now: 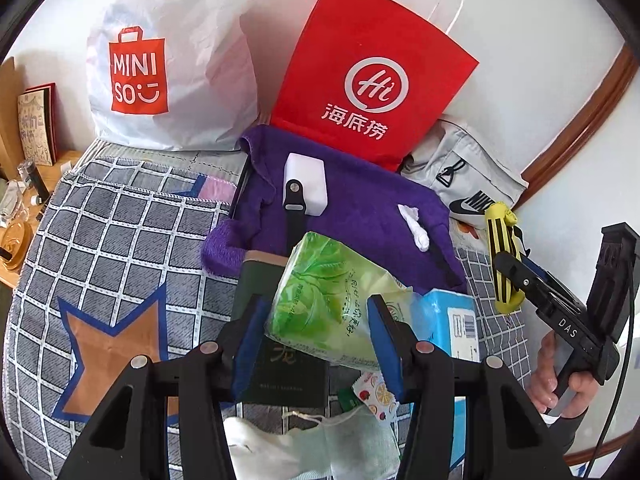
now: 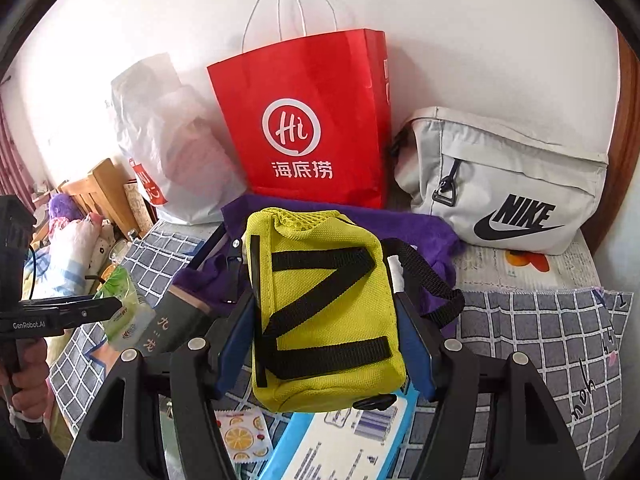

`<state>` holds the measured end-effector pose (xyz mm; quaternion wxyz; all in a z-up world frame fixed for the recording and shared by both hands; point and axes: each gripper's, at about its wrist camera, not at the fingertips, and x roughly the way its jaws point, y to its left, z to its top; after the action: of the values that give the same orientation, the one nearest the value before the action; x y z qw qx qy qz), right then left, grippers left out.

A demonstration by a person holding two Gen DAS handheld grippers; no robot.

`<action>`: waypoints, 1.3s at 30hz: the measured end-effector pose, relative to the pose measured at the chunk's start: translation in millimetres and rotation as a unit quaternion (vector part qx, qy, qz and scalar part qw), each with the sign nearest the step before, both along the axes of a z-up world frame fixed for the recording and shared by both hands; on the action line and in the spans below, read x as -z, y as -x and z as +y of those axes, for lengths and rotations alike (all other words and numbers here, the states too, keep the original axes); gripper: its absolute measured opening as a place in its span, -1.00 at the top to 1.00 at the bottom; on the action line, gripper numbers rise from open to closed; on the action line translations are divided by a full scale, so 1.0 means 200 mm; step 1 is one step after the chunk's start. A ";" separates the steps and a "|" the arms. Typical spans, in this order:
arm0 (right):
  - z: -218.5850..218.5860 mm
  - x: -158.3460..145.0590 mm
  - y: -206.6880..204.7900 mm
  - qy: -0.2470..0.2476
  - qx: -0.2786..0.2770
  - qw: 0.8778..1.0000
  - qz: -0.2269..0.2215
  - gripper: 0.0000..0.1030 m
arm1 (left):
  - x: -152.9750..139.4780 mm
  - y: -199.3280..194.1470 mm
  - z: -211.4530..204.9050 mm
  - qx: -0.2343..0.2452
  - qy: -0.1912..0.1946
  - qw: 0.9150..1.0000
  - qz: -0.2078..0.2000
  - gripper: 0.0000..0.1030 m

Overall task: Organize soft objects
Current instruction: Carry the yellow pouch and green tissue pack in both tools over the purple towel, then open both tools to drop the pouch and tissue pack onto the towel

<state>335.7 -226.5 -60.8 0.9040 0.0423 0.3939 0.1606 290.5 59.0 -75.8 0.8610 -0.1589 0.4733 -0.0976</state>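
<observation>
My left gripper (image 1: pixel 316 320) is shut on a green tissue pack (image 1: pixel 324 300) and holds it above the bed. My right gripper (image 2: pixel 328 332) is shut on a yellow pouch with black straps (image 2: pixel 320 312); the pouch also shows in the left wrist view (image 1: pixel 502 256). A purple towel (image 1: pixel 360 200) lies ahead with a white block (image 1: pixel 308 180) and a white crumpled bit (image 1: pixel 414 224) on it. A red paper bag (image 1: pixel 372 76) and a white Miniso bag (image 1: pixel 172 60) stand against the wall. A grey Nike bag (image 2: pixel 508 192) lies at the right.
A checked bedsheet (image 1: pixel 120 240) covers the bed. A dark green box (image 1: pixel 276 372), a blue tissue box (image 1: pixel 452 320), a fruit-print sachet (image 2: pixel 244 436) and a white cloth (image 1: pixel 304 448) lie under the grippers. A wooden nightstand with clutter (image 1: pixel 20 208) stands at the left.
</observation>
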 end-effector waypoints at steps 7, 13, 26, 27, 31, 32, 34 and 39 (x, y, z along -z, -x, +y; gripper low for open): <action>0.00 0.03 -0.13 0.002 0.003 1.000 0.004 -0.28 | 0.03 -0.11 -0.03 -0.002 0.000 1.000 0.000 0.05; 0.00 0.06 -0.24 0.011 0.005 1.000 0.004 -0.29 | 0.10 -0.22 -0.07 -0.008 0.008 1.000 0.016 0.04; -0.02 0.31 -0.49 0.011 0.001 0.998 0.061 -0.29 | 0.20 -0.47 -0.18 -0.004 -0.007 0.999 0.038 0.04; -0.02 0.33 -0.50 0.016 0.000 0.998 0.066 -0.29 | 0.21 -0.49 -0.20 -0.003 -0.012 0.999 0.039 0.04; -0.03 0.37 -0.52 0.017 -0.003 0.997 0.081 -0.29 | 0.25 -0.54 -0.26 0.009 -0.017 0.999 0.050 0.04; -0.04 0.38 -0.52 0.016 -0.002 0.996 0.085 -0.29 | 0.26 -0.55 -0.27 0.010 -0.022 0.998 0.053 0.04; -0.04 0.40 -0.53 0.021 -0.004 0.996 0.090 -0.29 | 0.27 -0.57 -0.29 0.014 -0.028 0.998 0.057 0.04; -0.01 0.41 -0.52 0.026 -0.017 0.996 0.088 -0.31 | 0.31 -0.60 -0.30 0.016 -0.032 0.997 0.066 0.04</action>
<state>440.3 -228.8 -143.5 0.8636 0.0263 0.4769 0.1615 410.7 -1.5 -137.9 0.8311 -0.1297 0.5341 -0.0854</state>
